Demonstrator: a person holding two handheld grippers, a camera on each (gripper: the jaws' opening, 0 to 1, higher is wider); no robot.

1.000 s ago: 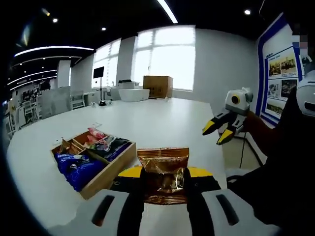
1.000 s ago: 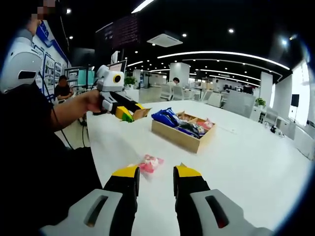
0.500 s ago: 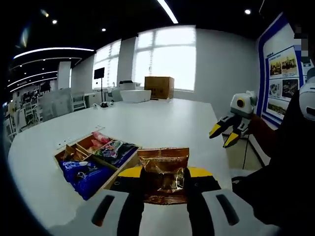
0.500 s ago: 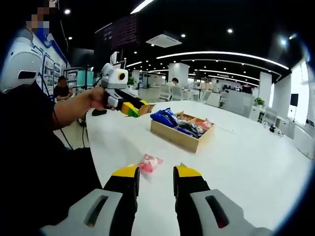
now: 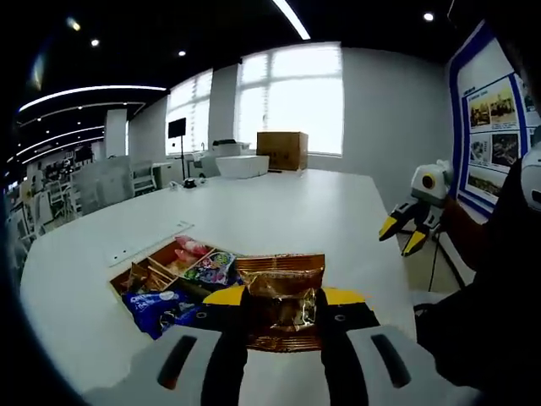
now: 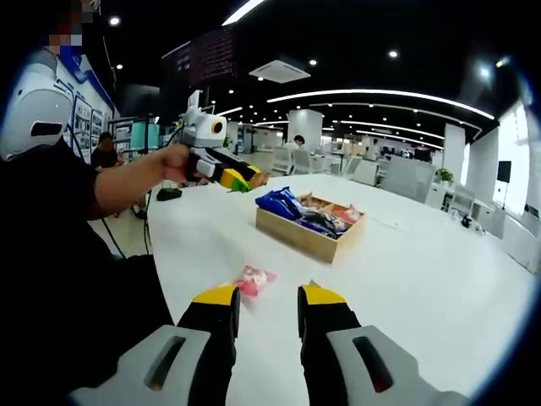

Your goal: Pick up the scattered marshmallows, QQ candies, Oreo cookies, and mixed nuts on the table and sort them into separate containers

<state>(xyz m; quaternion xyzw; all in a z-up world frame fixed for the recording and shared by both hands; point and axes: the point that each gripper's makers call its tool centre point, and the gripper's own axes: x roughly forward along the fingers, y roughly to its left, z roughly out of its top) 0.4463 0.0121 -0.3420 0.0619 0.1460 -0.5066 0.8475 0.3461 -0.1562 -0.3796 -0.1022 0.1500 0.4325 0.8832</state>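
A: What changed against a second ago? We see the left gripper [image 5: 283,298] still pinching the brown nut packet [image 5: 281,296] between its yellow-tipped jaws, same grip in all three left gripper frames.

B: Agreed. The left gripper view has swung, so the wooden divided box [image 5: 152,272] now sits closer under the packet, just left of it. That's our camera moving, not the box. The right gripper [image 5: 412,229] reads smaller and farther right there than before.

A: In the right gripper view, the left gripper [image 6: 241,178] has lifted and shifted toward the wooden divided box [image 6: 306,238]; we had it lower and further left earlier. The right gripper's [image 6: 269,303] own jaws are spread, nothing between them, unchanged. The pink candy packet [image 6: 254,280] lies on the white table [image 6: 406,279] just beyond the left jaw tip, same spot.

B: Box contents: blue Oreo packs [image 5: 156,306] in the near compartment, colourful packets [image 5: 207,266] and pink ones [image 5: 192,247] further along.

A: Any readable text? We think white lettering on the blue pack reads Oreo, but it's too small to confirm. Wall posters [image 5: 490,131] are illegible.
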